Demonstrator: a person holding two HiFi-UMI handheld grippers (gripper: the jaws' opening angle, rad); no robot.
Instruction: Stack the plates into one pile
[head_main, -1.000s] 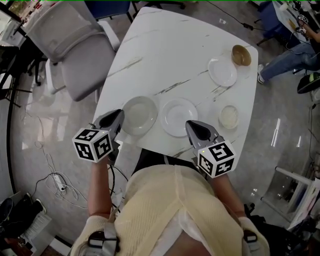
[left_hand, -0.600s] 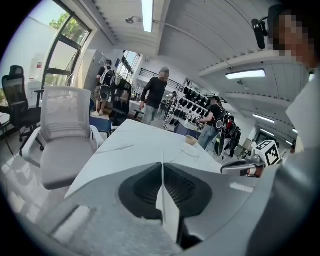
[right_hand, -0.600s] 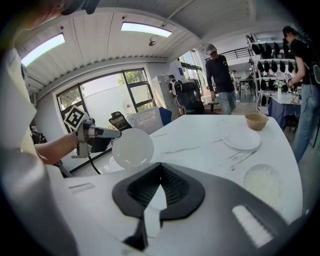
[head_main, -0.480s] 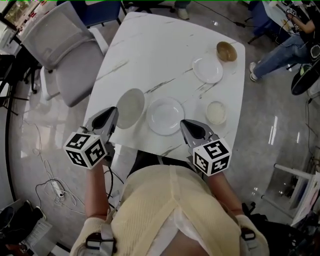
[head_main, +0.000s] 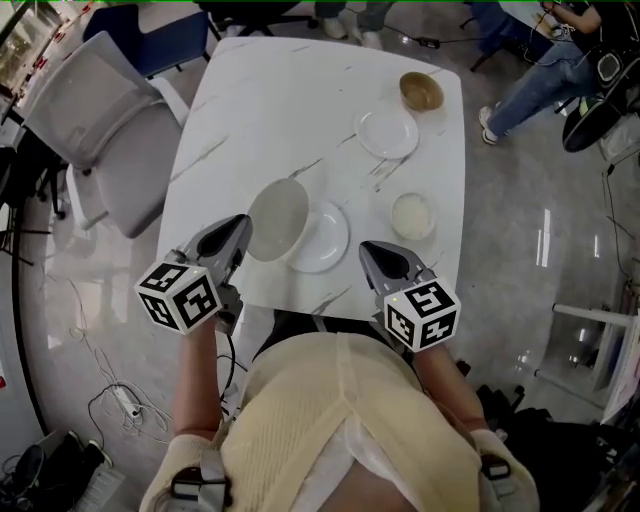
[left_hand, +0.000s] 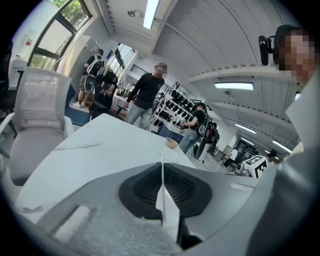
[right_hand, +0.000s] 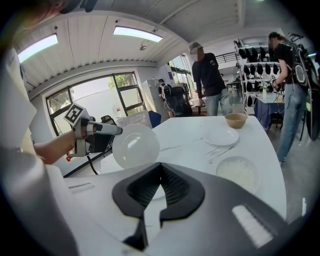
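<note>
While the left gripper pinched the round translucent grey plate by its rim, tilted over the round white plate, levelling before release seemed wise; right gripper was closed, empty.

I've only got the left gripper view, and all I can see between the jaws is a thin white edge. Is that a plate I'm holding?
Observer: Yes. The right gripper view shows the left gripper shut on the rim of a pale plate, lifted off the table and tilted up on edge.
Operator: Where's the nearest plate to set it on?
Observer: In the head view a white plate lies flat on the table, just right of the held one, which overlaps its left edge.
Operator: Is the right gripper busy?
Observer: No. The right gripper is shut on nothing, close to the table's near edge.
</note>
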